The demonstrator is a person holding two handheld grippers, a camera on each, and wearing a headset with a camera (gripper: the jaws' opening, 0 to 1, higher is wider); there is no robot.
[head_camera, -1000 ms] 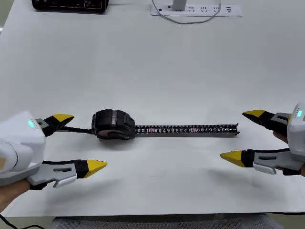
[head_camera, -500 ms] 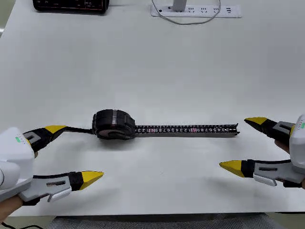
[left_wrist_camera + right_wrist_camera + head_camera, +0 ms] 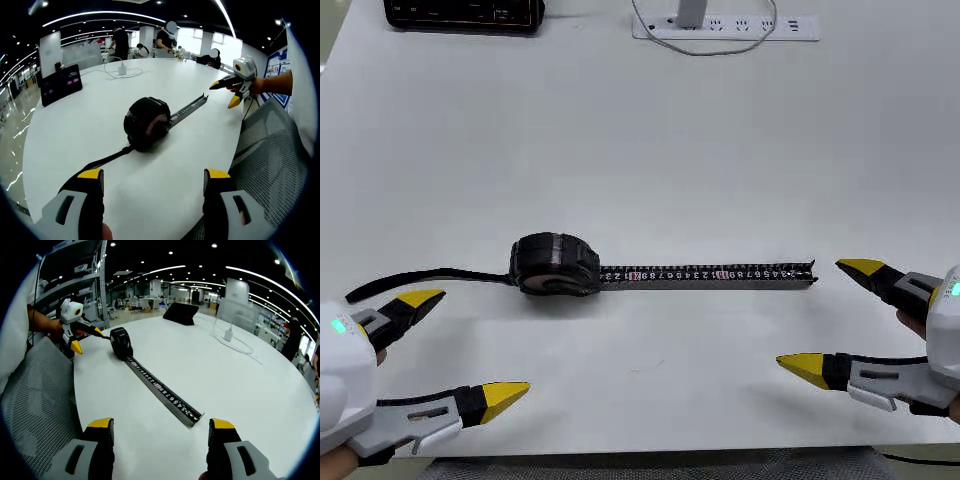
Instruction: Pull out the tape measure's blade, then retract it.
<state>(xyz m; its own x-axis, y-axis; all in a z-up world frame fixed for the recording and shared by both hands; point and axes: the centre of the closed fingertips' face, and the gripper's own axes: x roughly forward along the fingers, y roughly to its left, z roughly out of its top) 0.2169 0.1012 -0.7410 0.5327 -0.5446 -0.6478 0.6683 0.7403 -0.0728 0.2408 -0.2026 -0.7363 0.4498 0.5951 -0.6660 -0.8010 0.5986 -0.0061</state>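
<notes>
Across the middle of the white table (image 3: 640, 130) lies the tape measure (image 3: 556, 265), its blade (image 3: 710, 274) drawn out flat, with the left gripper (image 3: 482, 340) and right gripper (image 3: 810, 312) flanking its ends, jaws spread and empty (likely poised for retracting).

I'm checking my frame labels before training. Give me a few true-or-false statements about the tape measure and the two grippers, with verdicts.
1. The blade lies pulled out flat on the table. True.
2. The left gripper is shut on the case. False: it is open and apart from the case.
3. The right gripper is open, near the blade's end without touching it. True.
4. The case is yellow. False: it is black.
5. A black strap trails from the case. True.
</notes>
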